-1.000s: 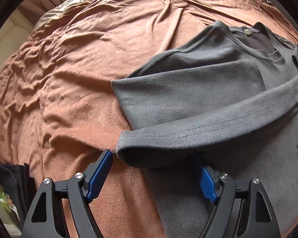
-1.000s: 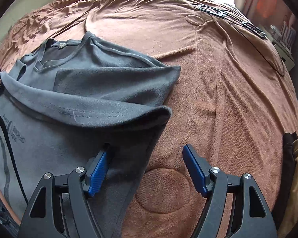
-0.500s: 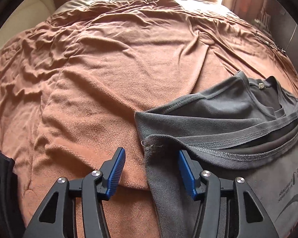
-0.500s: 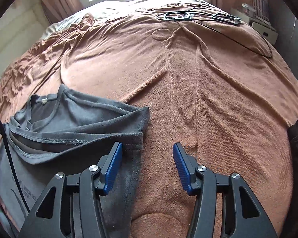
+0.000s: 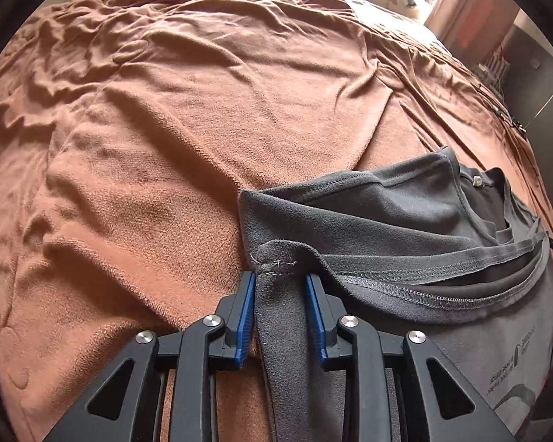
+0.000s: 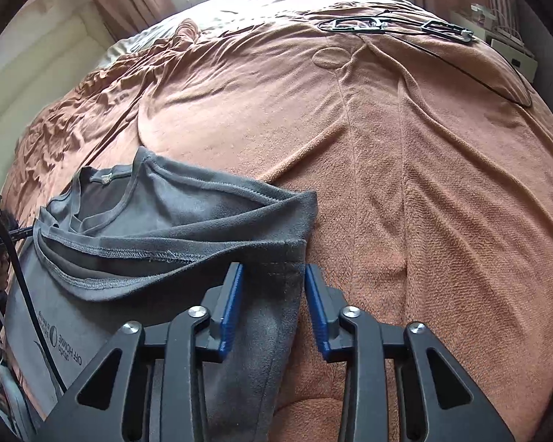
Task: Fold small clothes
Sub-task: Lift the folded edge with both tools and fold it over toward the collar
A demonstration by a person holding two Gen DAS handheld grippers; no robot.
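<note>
A grey T-shirt [image 5: 405, 221] lay on a bed under a rumpled brown blanket [image 5: 166, 129], with its bottom hem already doubled up toward the neckline, so the step in hand looked like gripping the two side edges of that fold for the next fold. At the left, the left hand-held gripper [image 5: 281, 305] straddled the shirt's left edge just below the stitched hem corner; its jaws had just been closing, and the narrow gap between the blue pads [image 5: 246, 316] was filled with a bunched strip of grey cloth, so it looked clamped on the shirt. Further right, in the other view, the same T-shirt [image 6: 166, 228] showed its opposite edge, and the right hand-held gripper [image 6: 272, 305] had likewise just been closing, a ridge of fabric standing between its pads [image 6: 229, 305]; the left pad pressed the cloth, though contact at the right pad was harder to judge. The next move would probably call for lifting both edges together, keeping the cloth taut and level between them, and carrying them across without letting the doubled hem slip. Black clothes hangers [image 6: 354, 24] lay well apart at the blanket's far side.
</note>
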